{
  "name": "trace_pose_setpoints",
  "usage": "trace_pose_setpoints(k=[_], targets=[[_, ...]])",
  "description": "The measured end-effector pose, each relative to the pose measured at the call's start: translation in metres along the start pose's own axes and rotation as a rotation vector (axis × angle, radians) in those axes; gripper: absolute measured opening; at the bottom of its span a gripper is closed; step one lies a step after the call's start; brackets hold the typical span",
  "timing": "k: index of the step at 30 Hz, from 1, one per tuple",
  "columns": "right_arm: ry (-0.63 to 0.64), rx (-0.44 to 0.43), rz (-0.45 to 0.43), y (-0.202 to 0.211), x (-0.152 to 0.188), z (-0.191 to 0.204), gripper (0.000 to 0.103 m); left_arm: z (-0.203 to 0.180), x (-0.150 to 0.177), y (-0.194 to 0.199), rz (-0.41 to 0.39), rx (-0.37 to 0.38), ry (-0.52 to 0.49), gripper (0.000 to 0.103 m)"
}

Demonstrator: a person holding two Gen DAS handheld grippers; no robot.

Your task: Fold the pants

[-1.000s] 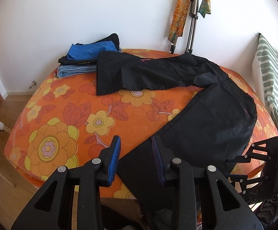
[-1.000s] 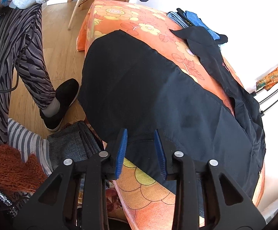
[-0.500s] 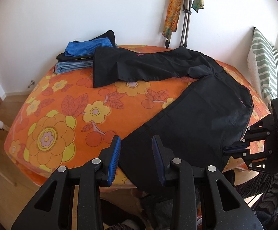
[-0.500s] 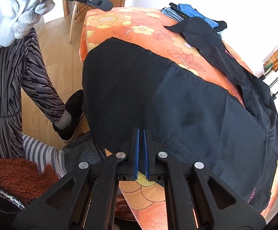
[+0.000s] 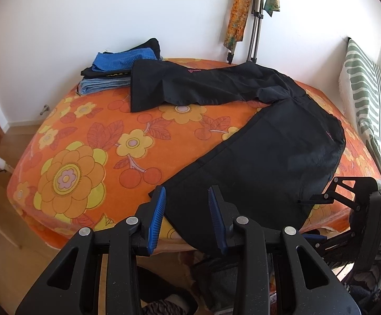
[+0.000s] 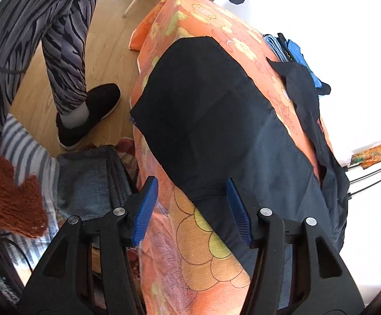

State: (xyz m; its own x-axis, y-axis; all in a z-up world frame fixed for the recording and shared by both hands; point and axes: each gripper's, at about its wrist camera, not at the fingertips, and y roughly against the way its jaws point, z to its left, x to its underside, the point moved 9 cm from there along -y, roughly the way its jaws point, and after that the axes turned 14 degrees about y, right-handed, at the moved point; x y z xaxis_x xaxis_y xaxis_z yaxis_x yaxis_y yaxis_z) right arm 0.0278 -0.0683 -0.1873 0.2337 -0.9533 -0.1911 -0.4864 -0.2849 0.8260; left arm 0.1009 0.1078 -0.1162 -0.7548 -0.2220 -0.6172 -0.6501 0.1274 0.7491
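Note:
Black pants (image 5: pixel 269 144) lie spread on an orange flowered table (image 5: pixel 90 141), one leg along the far side, the other reaching the near edge and hanging over it. My left gripper (image 5: pixel 186 214) is open and empty, just before that leg's hem. My right gripper (image 6: pixel 191 210) is open wide over the pants' (image 6: pixel 216 120) side edge at the table (image 6: pixel 190 249) rim, holding nothing. It also shows in the left wrist view (image 5: pixel 348 204), at the right side of the near leg.
A stack of folded clothes (image 5: pixel 116 71) sits at the far left corner. A tripod (image 5: pixel 254 18) with scarves stands by the wall. A striped cushion (image 5: pixel 366 97) is at right. A person's leg and shoe (image 6: pixel 85 110) and a clothes pile (image 6: pixel 85 181) are by the table.
My right gripper shut half a second ago and has now opened wide. My left gripper drew back a little, staying open.

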Motion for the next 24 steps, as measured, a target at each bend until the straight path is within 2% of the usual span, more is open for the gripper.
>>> trace_pose_setpoints(k=[2, 3, 5, 13, 14, 20, 24], targets=[[0.023, 0.039, 0.007, -0.004, -0.001, -0.002, 0.043, 0.002, 0.000, 0.001, 0.000, 0.000, 0.004, 0.032], [0.019, 0.043, 0.004, -0.004, -0.003, -0.003, 0.042, 0.003, 0.001, 0.001, 0.001, -0.002, 0.007, 0.032], [-0.012, 0.029, -0.013, -0.003, -0.005, -0.008, 0.035, 0.004, 0.001, 0.002, 0.002, -0.002, 0.009, 0.032], [-0.179, -0.116, -0.109, 0.011, -0.009, -0.031, 0.015, 0.002, 0.006, 0.003, 0.014, 0.010, -0.005, 0.032], [-0.210, -0.135, -0.120, 0.013, -0.009, -0.037, 0.010, 0.001, 0.007, 0.003, 0.017, 0.015, -0.012, 0.032], [-0.430, -0.188, -0.129, 0.006, 0.000, -0.090, 0.005, -0.012, 0.010, 0.002, 0.017, 0.053, -0.051, 0.032], [-0.589, -0.241, -0.113, -0.014, 0.015, -0.132, 0.005, -0.031, 0.012, -0.002, 0.015, 0.076, -0.131, 0.032]])
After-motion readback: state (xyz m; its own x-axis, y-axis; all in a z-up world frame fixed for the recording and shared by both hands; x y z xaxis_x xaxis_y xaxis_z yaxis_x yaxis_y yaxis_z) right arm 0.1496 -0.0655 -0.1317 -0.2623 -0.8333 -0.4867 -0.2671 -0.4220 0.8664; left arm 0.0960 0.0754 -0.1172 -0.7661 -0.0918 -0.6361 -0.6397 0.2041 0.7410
